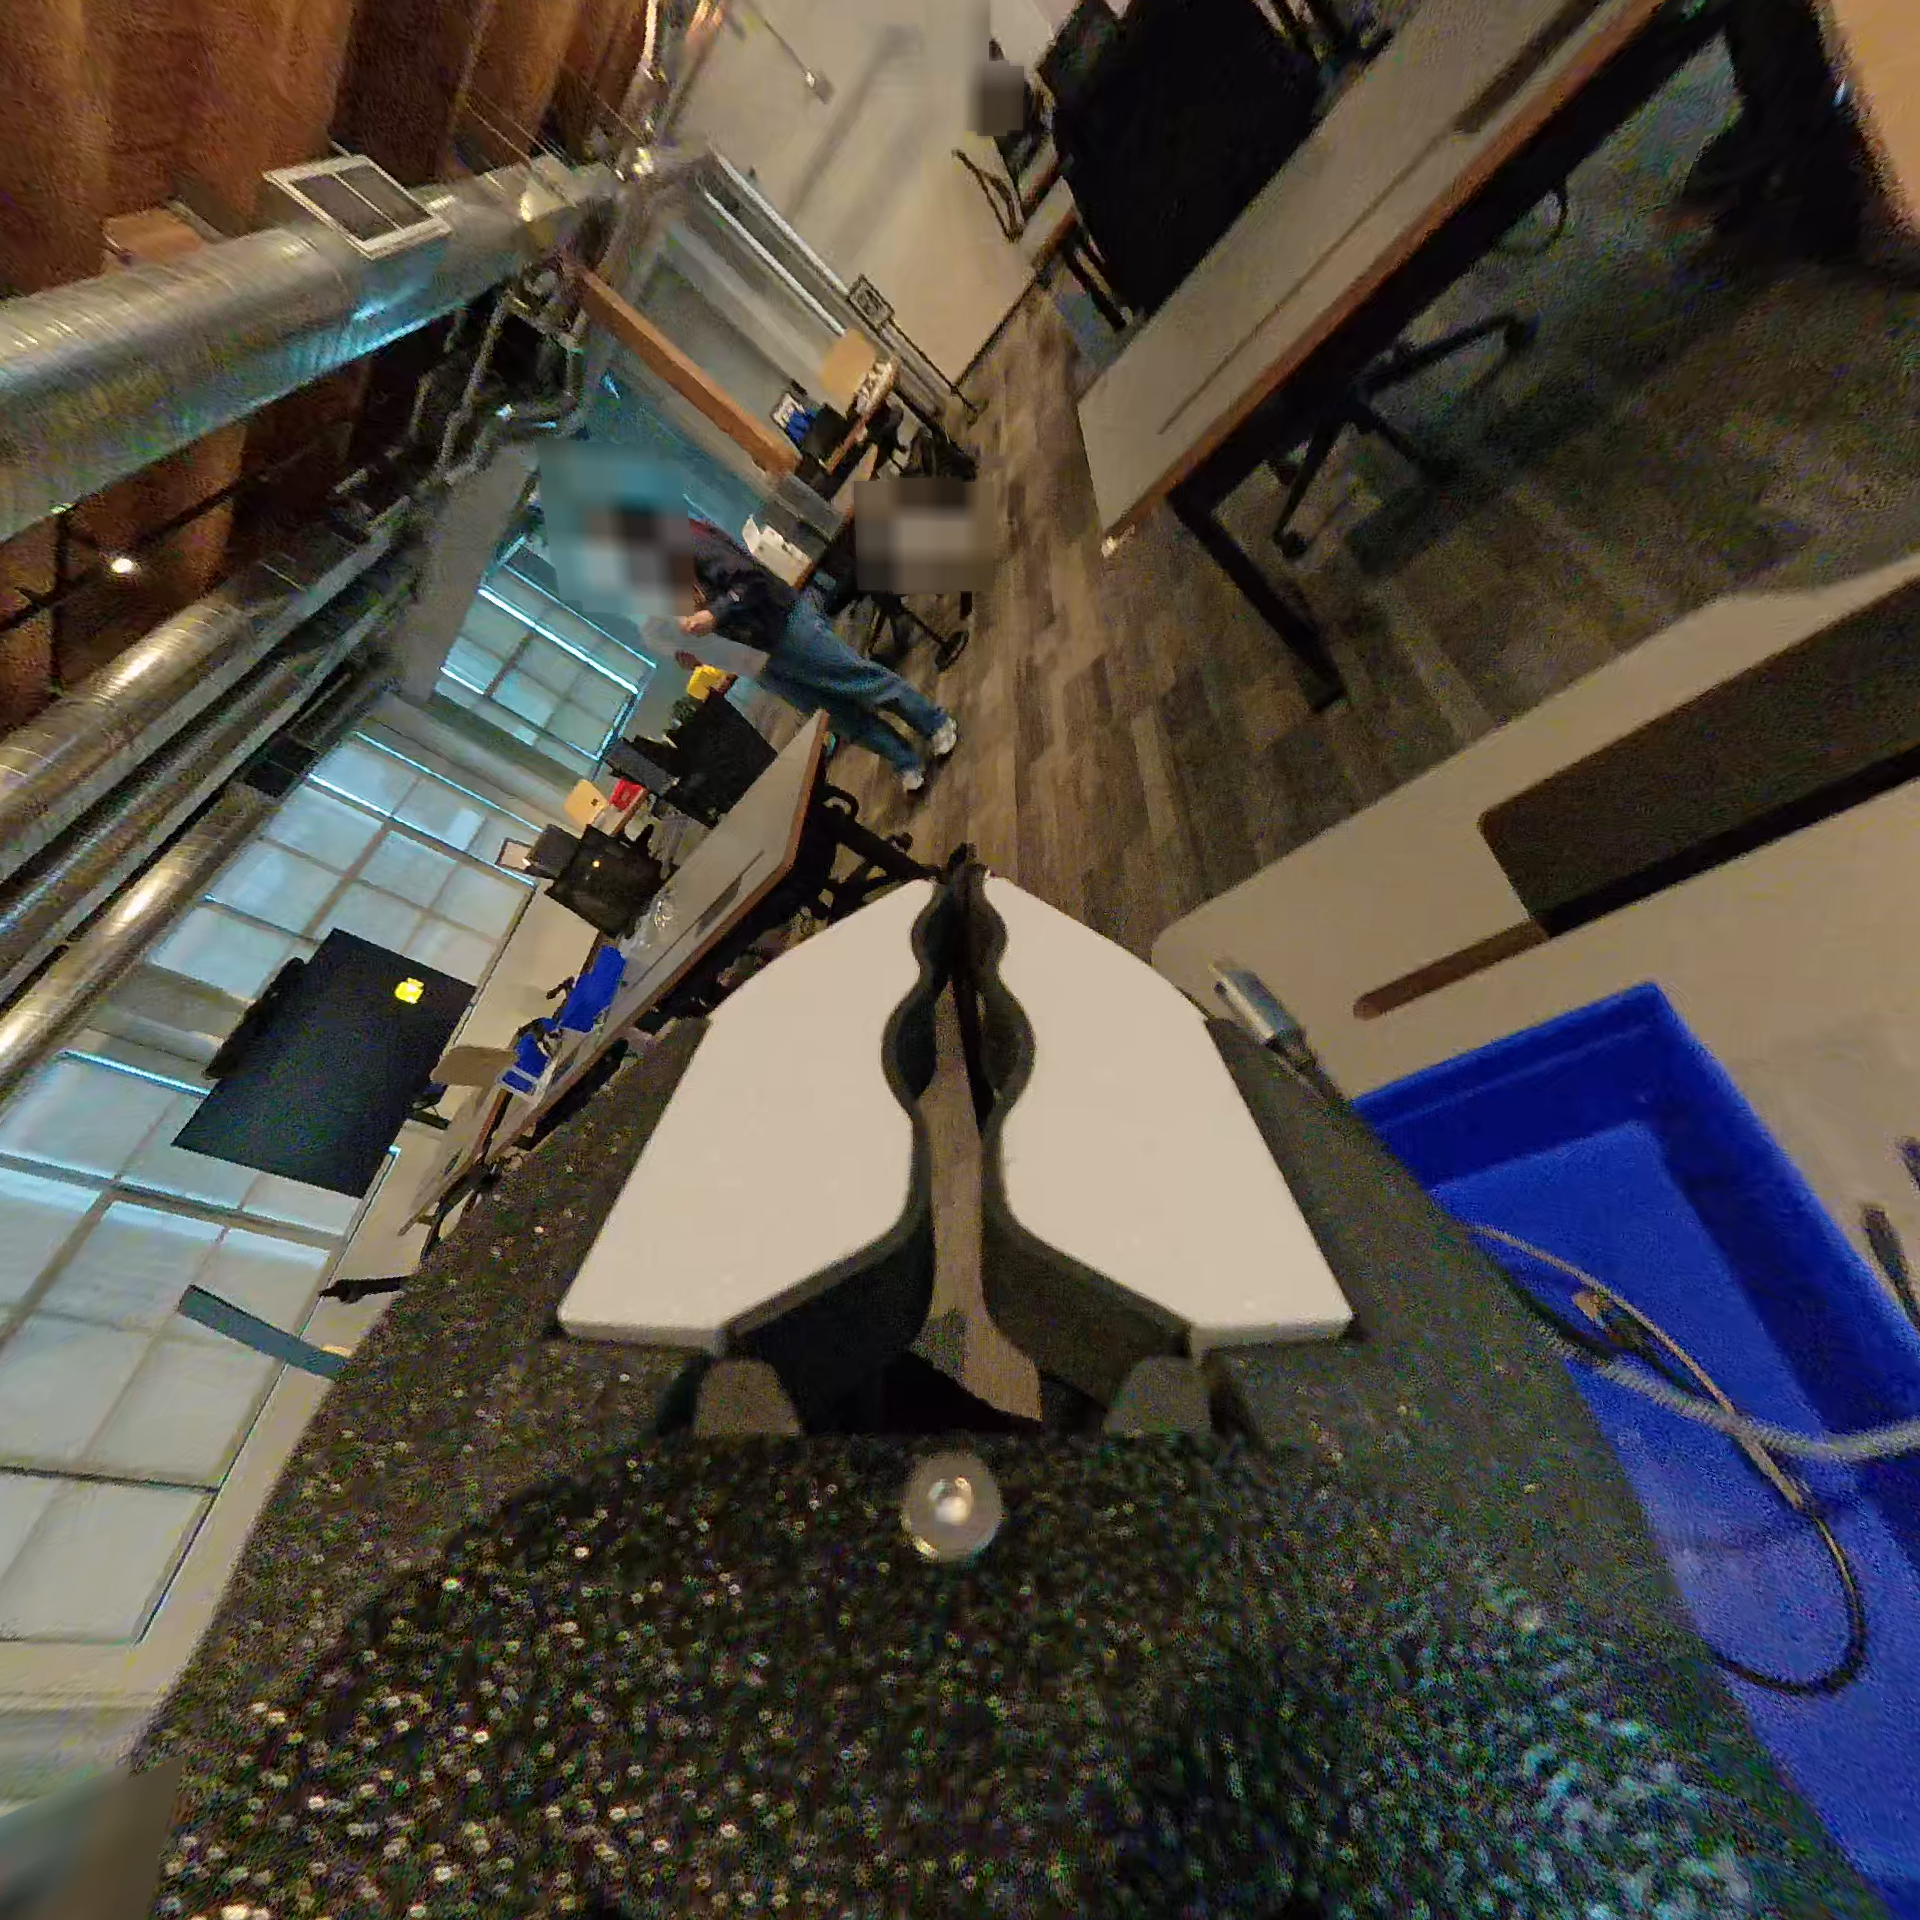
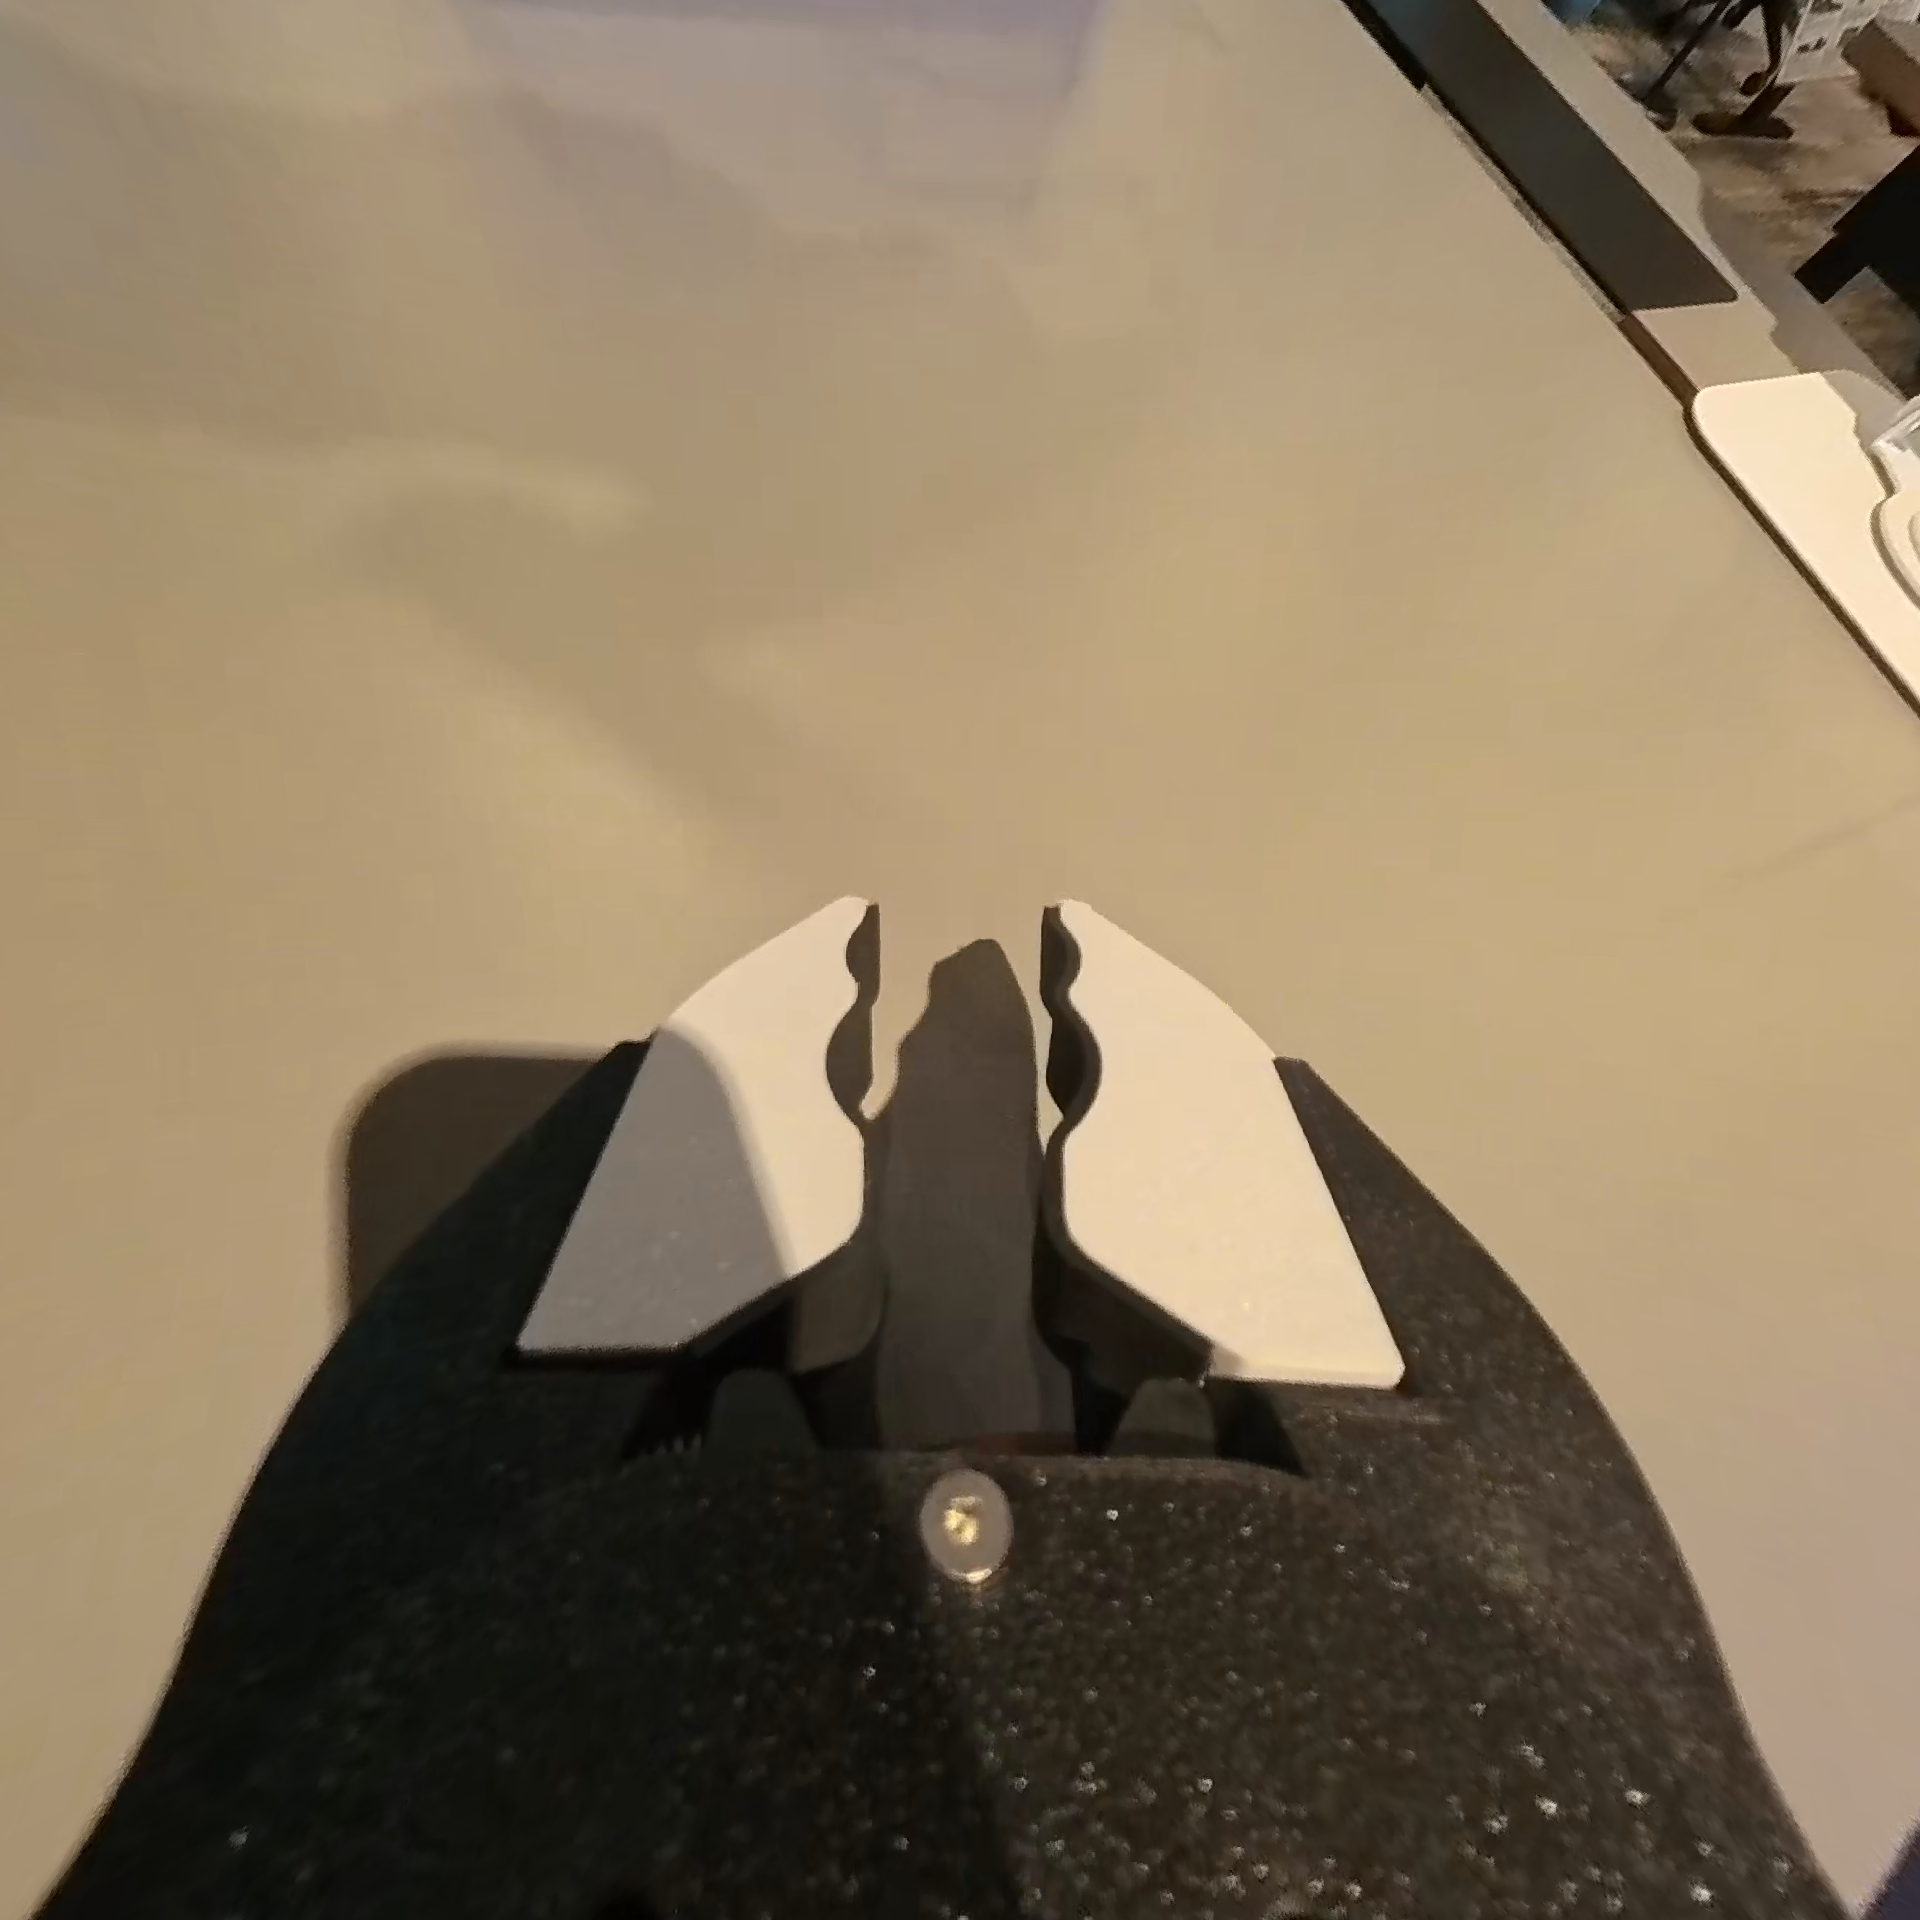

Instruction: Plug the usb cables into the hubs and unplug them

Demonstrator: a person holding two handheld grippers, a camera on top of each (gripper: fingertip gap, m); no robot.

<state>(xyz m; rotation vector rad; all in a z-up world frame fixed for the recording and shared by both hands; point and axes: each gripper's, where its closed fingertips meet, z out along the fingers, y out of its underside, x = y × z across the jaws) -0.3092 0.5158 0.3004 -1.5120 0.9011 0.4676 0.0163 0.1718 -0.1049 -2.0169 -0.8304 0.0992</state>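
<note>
Grey braided usb cable (image 1: 1704, 1413) lying in blue plastic bin (image 1: 1558, 1091), left tongs (image 1: 961, 883) pinched closed on nothing, right tongs (image 2: 961, 914) parted, empty, over beige desk (image 2: 727, 520).

Your cables sit in the blue bin (image 1: 1621, 1164): a grey braided cable (image 1: 1704, 1403) runs across it, a thin black cable (image 1: 1839, 1621) loops beneath. A silver connector (image 1: 1252, 1003) lies beside the bin's corner.

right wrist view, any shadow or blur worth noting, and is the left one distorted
Right wrist view: warm dim light, the right tongs cast a dark shadow on the bare table, and the edges look soft. Left wrist view: strongly tilted wide-angle bend, room blurred, blue bin with grey cable fairly sharp.
</note>
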